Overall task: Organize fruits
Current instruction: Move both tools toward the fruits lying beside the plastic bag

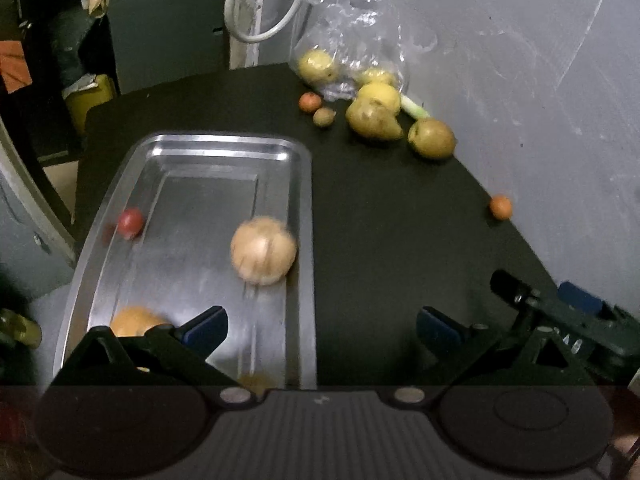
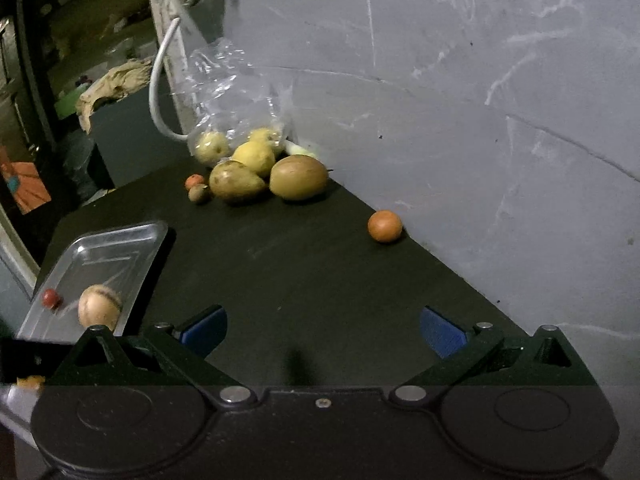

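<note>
In your left wrist view, your left gripper (image 1: 322, 330) hangs with its blue-padded fingers spread wide and nothing between them, over the near right edge of the metal tray (image 1: 192, 148). The tray sits on the left of the black table (image 1: 380, 220). Inside it a pale round fruit (image 1: 263, 255), blurred, lies toward the right wall; a small red fruit (image 1: 130, 222) lies by the left wall, and an orange fruit (image 1: 136, 321) sits at the near end, partly hidden behind your left finger. Far right, against the grey wall (image 1: 500, 60), pears (image 1: 374, 120) cluster beside a clear plastic bag (image 1: 344, 48) that holds more yellow fruit. Two small fruits (image 1: 316, 109) lie just left of the pears. A small orange fruit (image 1: 501, 207) sits alone at the table's right edge. Your other gripper shows at the near right.

In your right wrist view, your right gripper (image 2: 323, 330) is likewise spread apart and empty, above bare table. The tray lies near left, with the pale fruit and the red one in it. The pears and bag are far centre; the lone orange fruit rests near the wall, well apart from them.
</note>
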Demonstrator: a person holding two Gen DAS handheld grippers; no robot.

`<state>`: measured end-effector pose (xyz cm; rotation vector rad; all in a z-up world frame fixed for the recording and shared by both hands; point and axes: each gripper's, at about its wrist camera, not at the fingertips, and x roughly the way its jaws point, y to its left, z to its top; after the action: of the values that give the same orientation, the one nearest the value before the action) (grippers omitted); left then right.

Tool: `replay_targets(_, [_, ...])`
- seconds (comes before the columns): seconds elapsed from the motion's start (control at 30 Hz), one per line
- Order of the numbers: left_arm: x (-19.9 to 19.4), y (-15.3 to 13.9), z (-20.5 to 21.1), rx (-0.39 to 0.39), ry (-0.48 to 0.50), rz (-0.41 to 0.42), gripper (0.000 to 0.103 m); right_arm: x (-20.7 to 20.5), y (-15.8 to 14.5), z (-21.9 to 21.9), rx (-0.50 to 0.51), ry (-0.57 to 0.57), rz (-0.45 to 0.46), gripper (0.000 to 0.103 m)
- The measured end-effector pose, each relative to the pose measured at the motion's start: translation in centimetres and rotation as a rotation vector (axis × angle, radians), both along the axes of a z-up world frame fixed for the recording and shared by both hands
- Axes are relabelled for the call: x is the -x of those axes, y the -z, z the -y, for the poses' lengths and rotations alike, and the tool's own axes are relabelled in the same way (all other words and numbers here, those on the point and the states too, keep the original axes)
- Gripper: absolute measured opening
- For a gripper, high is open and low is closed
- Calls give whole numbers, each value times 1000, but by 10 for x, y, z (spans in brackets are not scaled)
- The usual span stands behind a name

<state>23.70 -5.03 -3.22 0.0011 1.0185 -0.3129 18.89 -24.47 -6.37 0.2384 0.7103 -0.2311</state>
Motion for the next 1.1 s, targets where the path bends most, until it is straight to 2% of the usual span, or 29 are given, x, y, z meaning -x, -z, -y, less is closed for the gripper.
replay_targets(0.07, [-10,-3,12,-16,7,23,102,-7,2,5,11,33,9,102])
replay_targets(0.13, [-22,-5,26,-38,26,54,102,-15,6,15,-19,66,27,102])
replay_targets(0.37, [-62,-7,84,-97,167,155,102,-41,12,36,-56,124,54,97])
replay_targets(0.67, [-101,-2,128,-143,301,238,102,-58,26,51,-90,94,25,87])
replay_targets(0.9, [-125,10,156,-220,460,345,102,-69,33,57,-105,81,29,79])
replay_targets(1.1, [-141,25,179,-244,568,382,100,-80,36,60,-98,72,8,77])
